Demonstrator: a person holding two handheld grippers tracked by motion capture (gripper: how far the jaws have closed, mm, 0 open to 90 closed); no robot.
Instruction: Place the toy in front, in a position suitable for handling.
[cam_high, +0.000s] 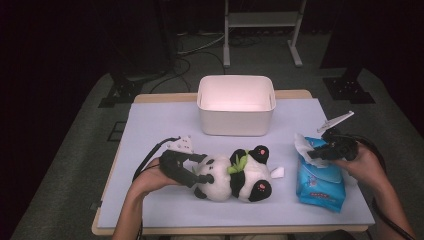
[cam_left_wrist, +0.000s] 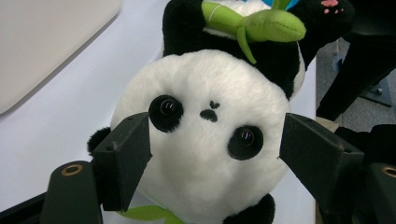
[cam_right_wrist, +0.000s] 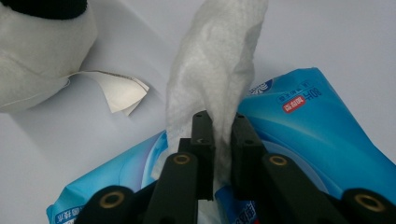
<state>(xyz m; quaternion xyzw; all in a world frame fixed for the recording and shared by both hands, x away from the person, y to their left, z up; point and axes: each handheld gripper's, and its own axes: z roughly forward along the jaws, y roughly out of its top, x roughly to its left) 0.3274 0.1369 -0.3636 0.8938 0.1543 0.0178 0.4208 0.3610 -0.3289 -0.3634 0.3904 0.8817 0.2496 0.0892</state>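
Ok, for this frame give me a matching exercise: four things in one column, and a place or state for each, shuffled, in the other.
Things:
1. plush panda
2. white wipe
3. white bin
4. blue wipes pack

Places or states:
A. stands at the far middle of the table
B. lies on its back, head between the open fingers of the left gripper
C. pinched in the right gripper
D. lies flat at the right side of the table, under the right gripper

Pairs: 1-B, 2-C, 3-A, 4-D
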